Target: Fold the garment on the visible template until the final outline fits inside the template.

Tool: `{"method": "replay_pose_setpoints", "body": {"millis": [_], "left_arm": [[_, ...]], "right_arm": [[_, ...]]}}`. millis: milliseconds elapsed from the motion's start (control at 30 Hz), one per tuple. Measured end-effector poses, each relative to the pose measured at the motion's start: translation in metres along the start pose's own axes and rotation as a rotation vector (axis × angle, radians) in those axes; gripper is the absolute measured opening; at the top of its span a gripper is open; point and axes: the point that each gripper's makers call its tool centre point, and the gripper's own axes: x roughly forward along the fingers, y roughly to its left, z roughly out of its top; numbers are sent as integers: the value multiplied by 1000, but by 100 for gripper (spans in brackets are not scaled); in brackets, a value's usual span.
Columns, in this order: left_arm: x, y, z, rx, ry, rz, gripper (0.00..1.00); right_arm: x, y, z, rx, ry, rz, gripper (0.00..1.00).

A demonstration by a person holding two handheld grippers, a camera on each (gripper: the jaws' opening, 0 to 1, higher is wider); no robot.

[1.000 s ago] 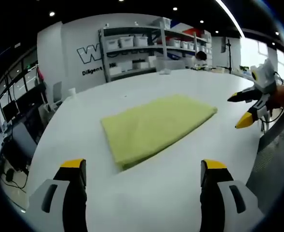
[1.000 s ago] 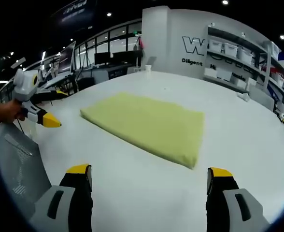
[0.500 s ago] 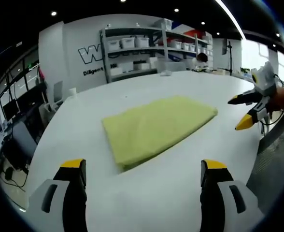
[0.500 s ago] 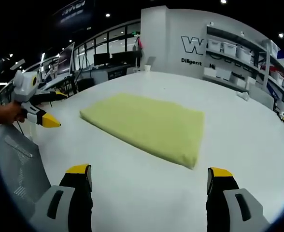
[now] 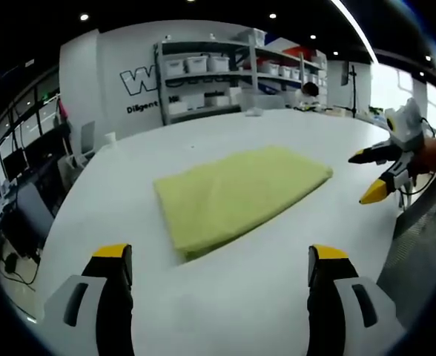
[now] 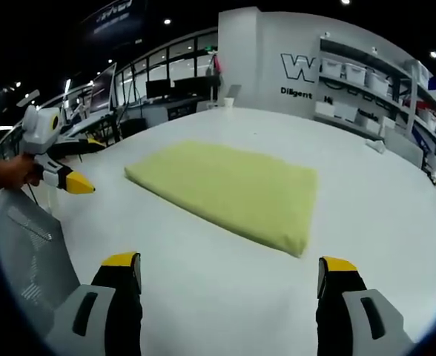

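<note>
A yellow-green garment (image 5: pixel 236 194) lies folded into a flat rectangle on the white table (image 5: pixel 277 282); in the right gripper view the same garment (image 6: pixel 225 189) sits mid-table. My left gripper (image 5: pixel 219 297) is held open, back from the cloth's near edge, with nothing between its jaws. My right gripper (image 6: pixel 229 300) is open too, short of the cloth and empty. From the left gripper view the right gripper (image 5: pixel 375 176) hovers past the cloth's right end, a hand holding it. The right gripper view shows the left gripper (image 6: pixel 64 165) off the cloth's left end. No template outline is discernible.
Shelving with white bins (image 5: pixel 210 74) and a wall with lettering stand beyond the table's far edge. A small white cup (image 6: pixel 228 103) sits near the far edge. A grey mesh chair back (image 6: pixel 25 252) is close at the near table edge. Desks and chairs (image 5: pixel 25 215) fill the room beside the table.
Both views drift only slightly; the garment lies as before and both grippers stay open, hovering off the cloth's ends.
</note>
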Motion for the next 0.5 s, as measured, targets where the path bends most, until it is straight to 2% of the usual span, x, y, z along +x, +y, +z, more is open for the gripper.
{"method": "replay_pose_setpoints", "body": {"millis": [500], "left_arm": [[-1,0,3,-18,-12,-2,99]], "right_arm": [[3,4,-5,-13,24,19,97]]}}
